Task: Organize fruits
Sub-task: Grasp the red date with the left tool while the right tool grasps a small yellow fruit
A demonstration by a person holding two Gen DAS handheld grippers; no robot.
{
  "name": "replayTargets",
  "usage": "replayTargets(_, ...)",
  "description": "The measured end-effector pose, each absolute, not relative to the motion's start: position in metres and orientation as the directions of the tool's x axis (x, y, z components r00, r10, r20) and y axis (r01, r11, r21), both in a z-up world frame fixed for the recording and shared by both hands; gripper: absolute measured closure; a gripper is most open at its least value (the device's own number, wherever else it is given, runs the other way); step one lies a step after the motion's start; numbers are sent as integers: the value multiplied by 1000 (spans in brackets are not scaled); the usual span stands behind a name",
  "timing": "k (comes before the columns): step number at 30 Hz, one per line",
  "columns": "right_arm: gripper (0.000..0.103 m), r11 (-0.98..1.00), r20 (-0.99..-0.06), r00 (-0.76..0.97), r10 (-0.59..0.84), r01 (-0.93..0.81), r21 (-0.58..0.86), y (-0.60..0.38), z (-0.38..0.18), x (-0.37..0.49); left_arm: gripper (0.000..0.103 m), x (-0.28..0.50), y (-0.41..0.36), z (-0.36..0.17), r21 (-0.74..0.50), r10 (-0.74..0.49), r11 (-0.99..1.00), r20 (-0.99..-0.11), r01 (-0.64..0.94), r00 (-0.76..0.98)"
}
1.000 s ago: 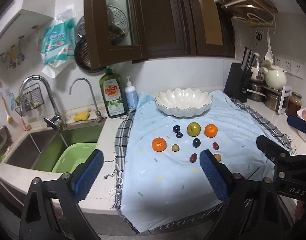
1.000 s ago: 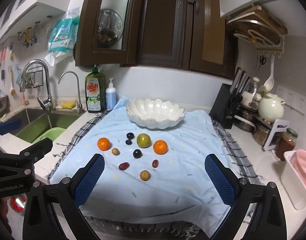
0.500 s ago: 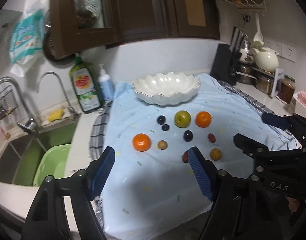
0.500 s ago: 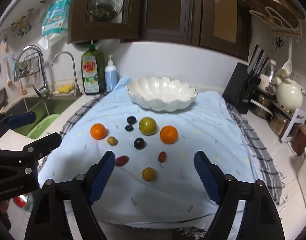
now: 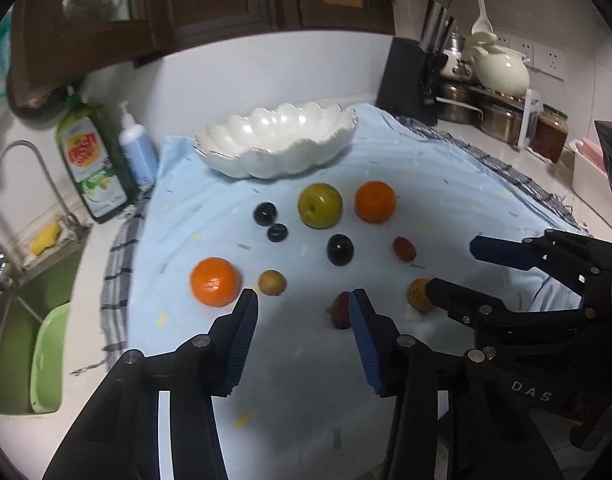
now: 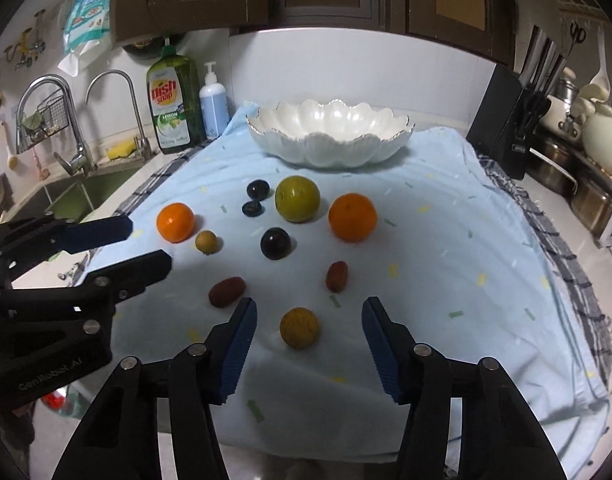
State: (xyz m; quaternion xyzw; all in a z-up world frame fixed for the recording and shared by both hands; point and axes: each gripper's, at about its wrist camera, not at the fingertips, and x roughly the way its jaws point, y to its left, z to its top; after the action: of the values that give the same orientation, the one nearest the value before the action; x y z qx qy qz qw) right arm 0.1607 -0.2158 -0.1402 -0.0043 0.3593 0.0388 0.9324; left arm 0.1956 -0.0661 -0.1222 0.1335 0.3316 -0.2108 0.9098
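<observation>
Nothing is sorted yet: the white bowl [image 6: 330, 140] sits empty while all the fruits [image 6: 297, 199] lie on the blue cloth [image 6: 446, 248], and the left gripper [image 5: 301, 304] and right gripper [image 6: 310, 312], jaws just narrowing but still spread, pinch nothing.

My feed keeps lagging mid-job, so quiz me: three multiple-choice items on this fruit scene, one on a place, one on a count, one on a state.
1. Where does the green apple lie?
A. in the bowl
B. on the blue cloth
C. in the sink

2. How many oranges are out?
A. one
B. two
C. four

3. What does the white scalloped bowl hold?
A. nothing
B. grapes
C. water

Answers:
1 B, it rests on the blue cloth in front of the bowl.
2 B, the left orange and the right orange.
3 A, its visible inside shows bare, all fruit lying on the cloth.
</observation>
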Motion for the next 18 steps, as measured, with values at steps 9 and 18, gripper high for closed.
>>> replayTargets(9, 63, 994, -700, 707, 101, -98, 45, -213, -163, 176, 72, 211, -81, -149, 79, -332, 843, -702, 533, 630)
replayTargets(18, 68, 993, -721, 683, 113, -96, 65, -215, -173, 182, 76, 223, -87, -164, 47, -351, 828, -735, 560, 580)
